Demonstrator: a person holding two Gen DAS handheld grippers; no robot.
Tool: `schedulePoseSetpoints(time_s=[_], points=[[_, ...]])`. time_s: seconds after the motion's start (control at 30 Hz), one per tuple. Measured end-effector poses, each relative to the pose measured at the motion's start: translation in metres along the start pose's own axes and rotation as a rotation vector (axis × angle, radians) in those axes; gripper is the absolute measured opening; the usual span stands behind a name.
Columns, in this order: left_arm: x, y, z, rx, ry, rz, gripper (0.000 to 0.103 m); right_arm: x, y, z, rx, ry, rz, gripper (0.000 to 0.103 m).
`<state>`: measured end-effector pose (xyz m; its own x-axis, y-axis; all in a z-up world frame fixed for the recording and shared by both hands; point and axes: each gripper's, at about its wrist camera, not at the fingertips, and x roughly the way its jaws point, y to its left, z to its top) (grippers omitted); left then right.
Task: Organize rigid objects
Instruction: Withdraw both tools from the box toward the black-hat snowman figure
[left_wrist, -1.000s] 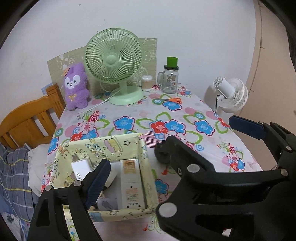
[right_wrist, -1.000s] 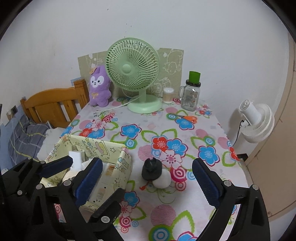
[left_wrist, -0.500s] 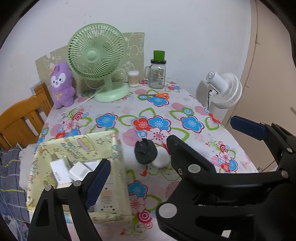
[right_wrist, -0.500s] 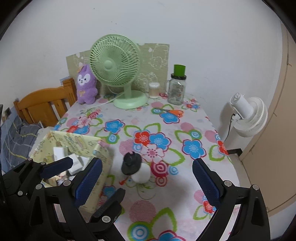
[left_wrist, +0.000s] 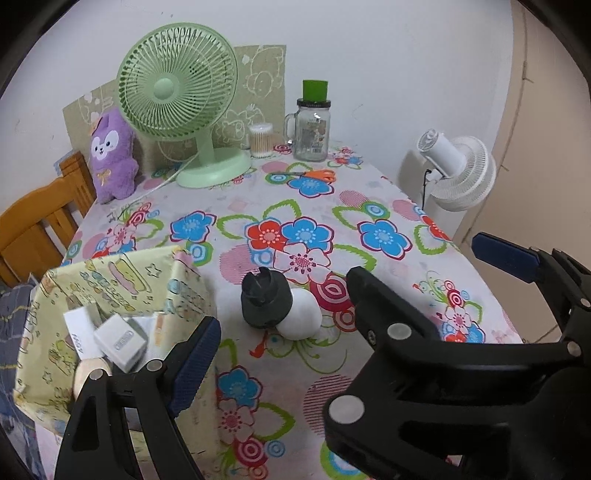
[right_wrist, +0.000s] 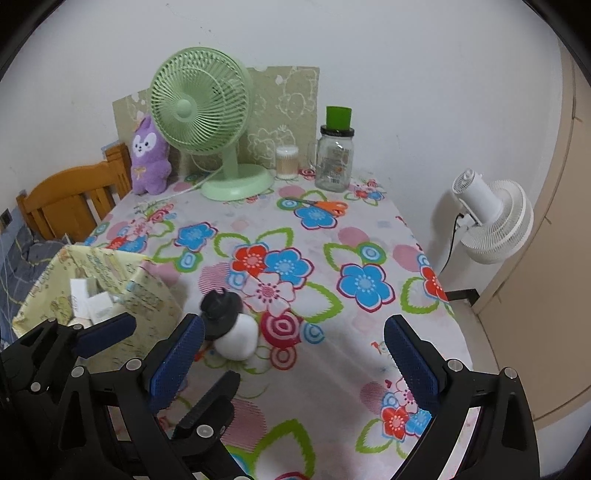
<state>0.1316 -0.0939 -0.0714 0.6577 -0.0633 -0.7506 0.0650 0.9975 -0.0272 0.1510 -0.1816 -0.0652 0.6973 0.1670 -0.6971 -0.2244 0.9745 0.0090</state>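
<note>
A black-and-white plug adapter (left_wrist: 279, 308) lies on the flowered tablecloth, also in the right wrist view (right_wrist: 229, 326). To its left stands a yellow patterned box (left_wrist: 110, 295) holding several white chargers and boxes (left_wrist: 118, 338); it shows in the right wrist view (right_wrist: 107, 288) too. My left gripper (left_wrist: 347, 299) is open and empty, above the table near the adapter. My right gripper (right_wrist: 295, 354) is open and empty, just right of the adapter, with the left gripper's fingers (right_wrist: 105, 332) visible at its left.
At the table's back stand a green desk fan (left_wrist: 181, 107), a purple plush (left_wrist: 112, 158), a cotton swab jar (left_wrist: 261, 140) and a glass mug jar with green lid (left_wrist: 312, 122). Orange scissors (left_wrist: 314, 175) lie near them. A white floor fan (left_wrist: 458, 168) stands right; a wooden chair (left_wrist: 40, 218) left.
Both grippers have shifted right away from the box, and the adapter has come into plain view between them. Both stay open.
</note>
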Motion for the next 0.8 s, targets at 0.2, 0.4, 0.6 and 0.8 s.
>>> schedulePoseSetpoints(time_s=[0.2, 0.4, 0.6, 0.8], points=[[0.025, -0.01, -0.002, -0.018, 0.021, 0.028, 0.09, 0.025, -0.014, -0.005, -0.016, 0.037, -0.022, 0.099], [0.049, -0.01, 0.0, -0.043, 0.077, -0.008, 0.09, 0.045, -0.023, -0.005, -0.004, 0.059, -0.017, 0.099], [0.066, -0.005, -0.001, -0.057, 0.099, 0.012, 0.085, 0.066, -0.022, -0.005, -0.01, 0.087, -0.005, 0.099], [0.072, 0.006, 0.0, -0.051, 0.091, 0.051, 0.085, 0.086, -0.012, -0.005, 0.005, 0.115, 0.044, 0.099]])
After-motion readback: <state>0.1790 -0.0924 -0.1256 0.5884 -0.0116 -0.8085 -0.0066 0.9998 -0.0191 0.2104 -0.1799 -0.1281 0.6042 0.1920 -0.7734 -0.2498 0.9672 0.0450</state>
